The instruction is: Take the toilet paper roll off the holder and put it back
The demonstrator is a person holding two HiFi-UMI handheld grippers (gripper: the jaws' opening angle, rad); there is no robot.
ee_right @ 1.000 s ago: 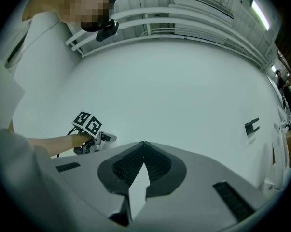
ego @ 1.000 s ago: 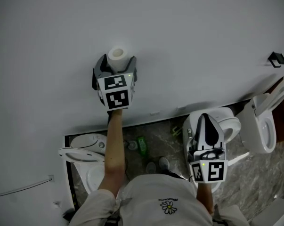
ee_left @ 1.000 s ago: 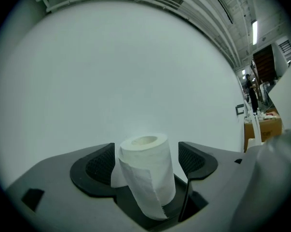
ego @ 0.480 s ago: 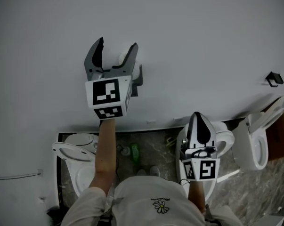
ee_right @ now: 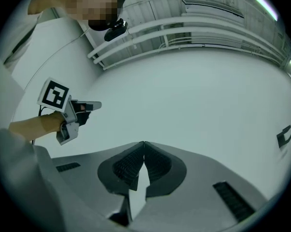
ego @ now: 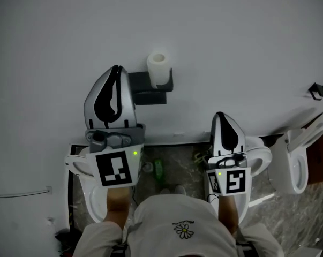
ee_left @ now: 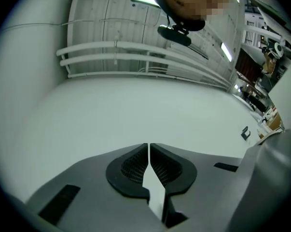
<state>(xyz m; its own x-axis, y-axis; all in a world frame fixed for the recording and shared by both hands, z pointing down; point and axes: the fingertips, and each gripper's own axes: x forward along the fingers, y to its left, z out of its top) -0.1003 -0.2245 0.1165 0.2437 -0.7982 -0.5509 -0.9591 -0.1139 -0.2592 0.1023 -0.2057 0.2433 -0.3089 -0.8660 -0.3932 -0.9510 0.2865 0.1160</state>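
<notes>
1. The left hand-held gripper [ego: 116,71] has its jaws pressed together with nothing between them. They have just been closing, after standing wide around the roll a moment ago.
2. It has pulled back from the wall [ego: 231,42] and now sits just left of the holder [ego: 148,89].
3. The right hand-held gripper [ego: 219,115], jaws also together and empty, is well apart from the roll.
4. The toilet paper roll [ego: 157,68] sits on the holder, free of both grippers, so the put-back looks finished.

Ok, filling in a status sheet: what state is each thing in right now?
Roll: upright on the holder, free of both tools.
Holder: on the wall, loaded.
Left tool: jaws just closed, shut, nothing between them.
Right tool: shut, empty.
</notes>
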